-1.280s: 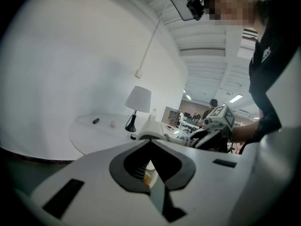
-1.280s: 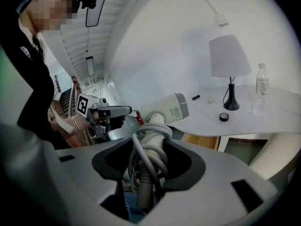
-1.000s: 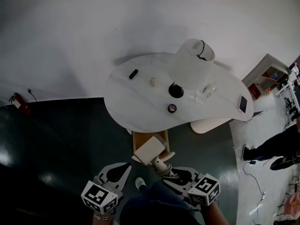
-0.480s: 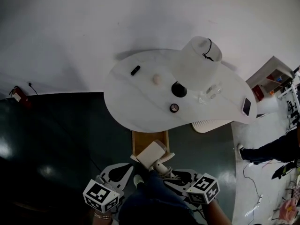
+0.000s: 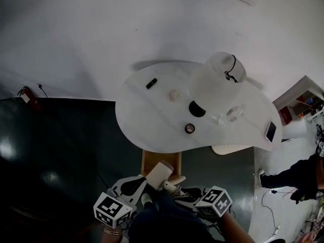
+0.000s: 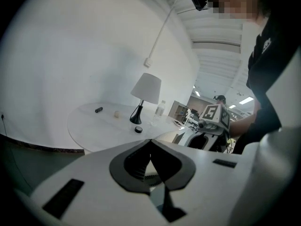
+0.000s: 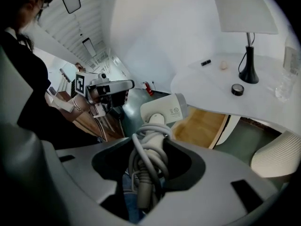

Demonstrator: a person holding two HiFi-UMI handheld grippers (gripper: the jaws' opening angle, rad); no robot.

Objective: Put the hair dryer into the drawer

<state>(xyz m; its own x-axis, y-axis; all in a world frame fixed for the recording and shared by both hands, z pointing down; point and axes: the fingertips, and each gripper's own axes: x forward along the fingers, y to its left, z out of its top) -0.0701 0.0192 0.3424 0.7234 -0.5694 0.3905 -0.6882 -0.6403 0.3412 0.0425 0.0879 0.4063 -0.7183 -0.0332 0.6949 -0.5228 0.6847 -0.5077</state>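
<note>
A white hair dryer (image 5: 159,173) with its grey cord wound round the handle hangs over the front of the open wooden drawer (image 5: 150,160) under the white table (image 5: 152,125). My right gripper (image 5: 172,189) is shut on the cord-wrapped handle. In the right gripper view the hair dryer (image 7: 164,111) points up and away from the right gripper (image 7: 149,147), and the drawer (image 7: 202,124) lies just beyond it. My left gripper (image 5: 143,180) hovers to the dryer's left. In its own view the left gripper (image 6: 150,144) has its tips together and holds nothing.
On the table stand a white-shaded lamp (image 5: 215,80), a small black item (image 5: 151,83), a pale ball (image 5: 174,94), a round tin (image 5: 190,128), a clear bottle (image 5: 230,114) and a phone (image 5: 271,131). A ribbed white stool (image 5: 230,148) sits right of the drawer. A person (image 5: 298,173) stands at right.
The head view has shifted, so the table sits lower and further right. Both grippers have drawn closer together, and the dryer stays in the right gripper over the drawer's front.
</note>
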